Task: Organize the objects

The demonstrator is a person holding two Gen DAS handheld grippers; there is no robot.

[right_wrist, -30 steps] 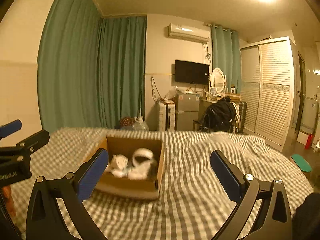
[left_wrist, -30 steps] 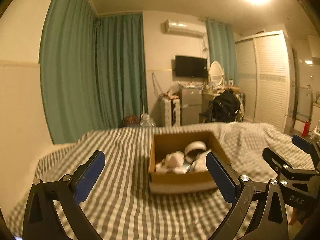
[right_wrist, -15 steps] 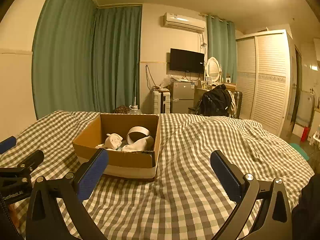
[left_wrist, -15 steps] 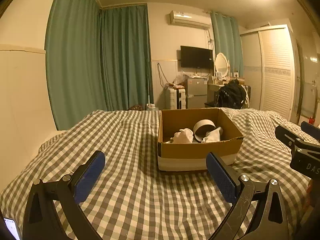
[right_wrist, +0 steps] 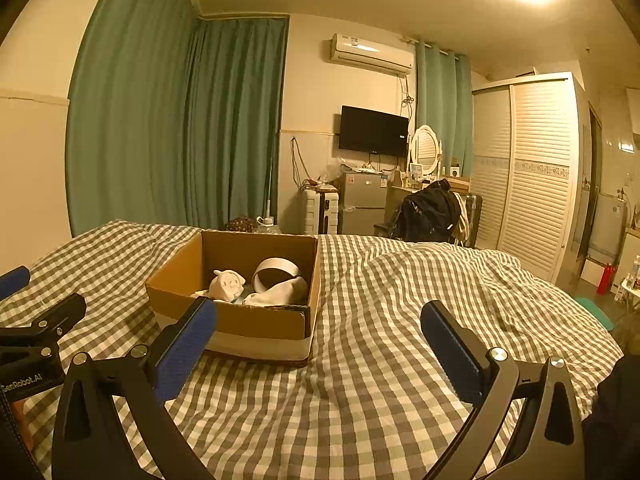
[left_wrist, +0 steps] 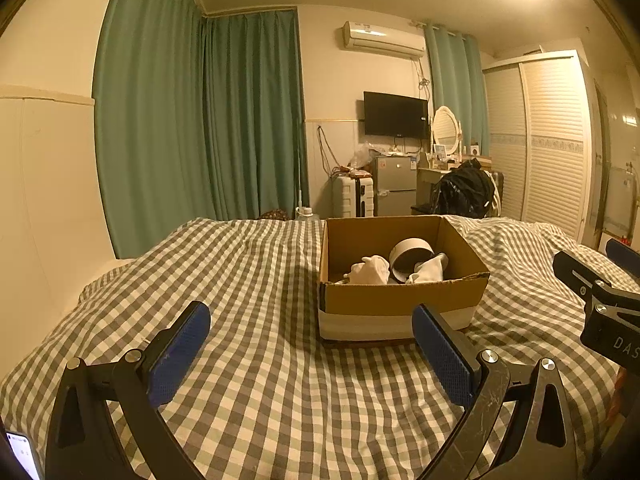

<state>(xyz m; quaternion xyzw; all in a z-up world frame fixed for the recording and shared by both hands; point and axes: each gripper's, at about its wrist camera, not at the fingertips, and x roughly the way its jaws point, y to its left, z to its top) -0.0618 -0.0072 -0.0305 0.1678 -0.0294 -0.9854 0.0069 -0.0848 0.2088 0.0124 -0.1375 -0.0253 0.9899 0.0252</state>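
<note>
Both tongs spread wide, nothing between the pads. Left tongs (left_wrist: 310,356) and right tongs (right_wrist: 318,354) hang low over the checked bed cover (left_wrist: 248,364), side by side.

The task's things sit in the cardboard box (left_wrist: 400,304) on the bed — ahead and slightly right of the left tongs, ahead and left of the right tongs. Inside it: a small white figurine (right_wrist: 227,284), a white ring-shaped roll (right_wrist: 276,270) and a white sock (right_wrist: 276,296) leaning on the roll. No loose items visible on the cover around either pair of tongs.

Step in hand: unclear. The scene fits items about to be lifted out and sorted, or items already gathered into the box with the tongs backed off. Any further grasp would mean reaching over the near wall and coming down from above; the sock is soft, the figurine small.

View differences: the right wrist view shows the figurine's printed face and something bluish under the items, plus the left tongs at its left edge. The left wrist view shows a phone screen corner (left_wrist: 20,452) at bottom left and the right tongs at its right edge.
</note>
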